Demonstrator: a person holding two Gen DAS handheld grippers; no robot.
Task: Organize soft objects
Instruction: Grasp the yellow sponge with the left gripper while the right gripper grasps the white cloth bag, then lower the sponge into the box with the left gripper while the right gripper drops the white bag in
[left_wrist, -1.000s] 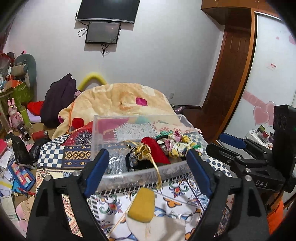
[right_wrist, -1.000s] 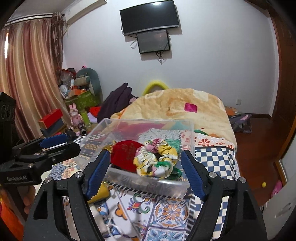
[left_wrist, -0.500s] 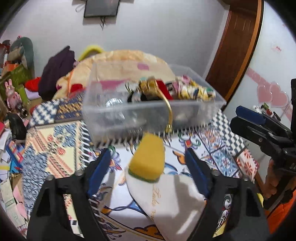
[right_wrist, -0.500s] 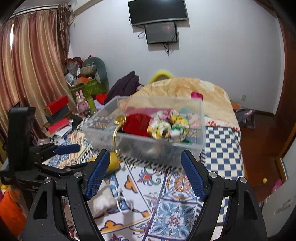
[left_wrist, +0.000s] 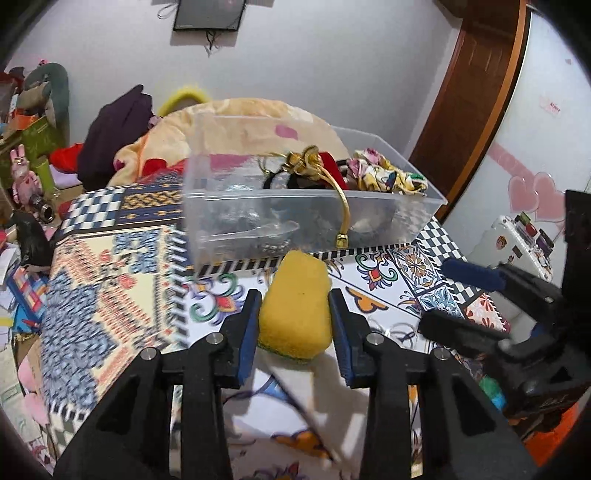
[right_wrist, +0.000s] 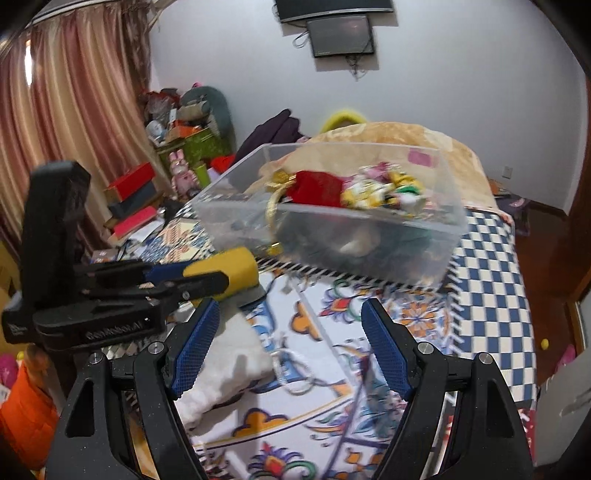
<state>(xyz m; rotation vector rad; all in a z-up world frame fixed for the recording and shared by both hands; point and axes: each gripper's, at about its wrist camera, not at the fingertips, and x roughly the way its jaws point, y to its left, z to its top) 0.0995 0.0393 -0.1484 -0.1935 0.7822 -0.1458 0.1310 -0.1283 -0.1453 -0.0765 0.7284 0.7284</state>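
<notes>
A yellow sponge (left_wrist: 295, 306) lies on the patterned tablecloth (left_wrist: 110, 280), partly on a white cloth (left_wrist: 314, 387). My left gripper (left_wrist: 294, 328) is shut on the sponge, one pad on each side; it also shows in the right wrist view (right_wrist: 207, 275) with the sponge (right_wrist: 236, 264). A clear plastic bin (left_wrist: 306, 225) just beyond holds a red pouch (right_wrist: 317, 188), a floral scrunchie (left_wrist: 384, 177) and a gold band (left_wrist: 341, 206) hanging over its front wall. My right gripper (right_wrist: 288, 350) is open and empty above the cloth (right_wrist: 221, 380).
A bed with an orange blanket (left_wrist: 240, 122) lies behind the bin. Clutter of boxes and toys (right_wrist: 177, 147) stands at the left by the curtain. A wooden door (left_wrist: 476, 92) is at the right. A white cord (right_wrist: 291, 369) lies on the tablecloth.
My left gripper has dropped toward the table, moved forward and closed on the yellow sponge. My right gripper has lowered and stays open.
</notes>
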